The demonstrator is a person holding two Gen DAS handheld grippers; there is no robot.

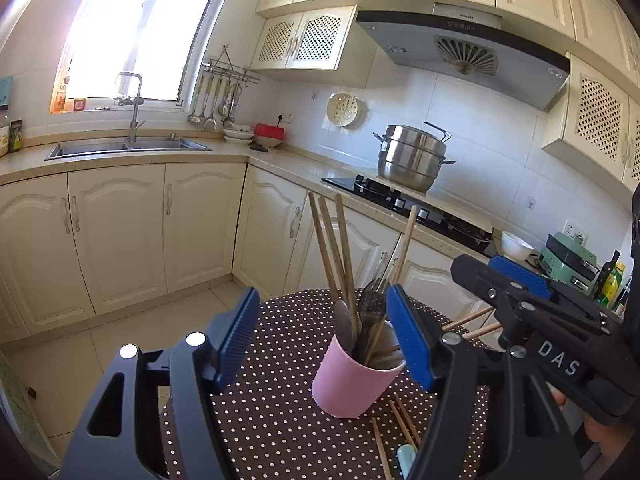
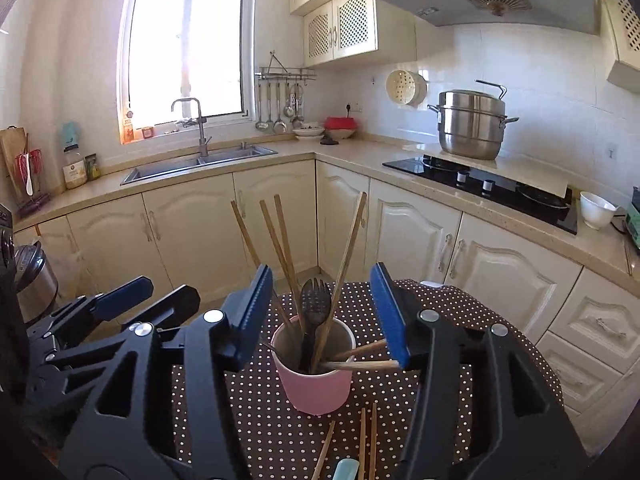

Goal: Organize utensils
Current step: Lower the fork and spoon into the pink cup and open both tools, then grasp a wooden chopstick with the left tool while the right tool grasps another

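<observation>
A pink cup (image 1: 352, 384) stands on a brown polka-dot table (image 1: 280, 420) and holds several wooden chopsticks (image 1: 336, 248), a dark fork (image 1: 370, 304) and a spoon. The cup also shows in the right wrist view (image 2: 316, 380) with chopsticks (image 2: 280, 240) and a dark fork (image 2: 316, 300) in it. My left gripper (image 1: 324, 336) is open and empty above the cup. My right gripper (image 2: 324, 312) is open and empty above the cup; it also shows in the left wrist view (image 1: 500, 276). Loose chopsticks (image 2: 368, 440) and a pale blue utensil (image 2: 346, 470) lie on the table in front of the cup.
Cream cabinets and a counter run behind the table, with a steel sink (image 2: 200, 164), a black hob (image 2: 480, 188) bearing a steel pot (image 2: 472, 124), and a white bowl (image 2: 596, 210). A steel bin (image 2: 36, 280) stands at the left.
</observation>
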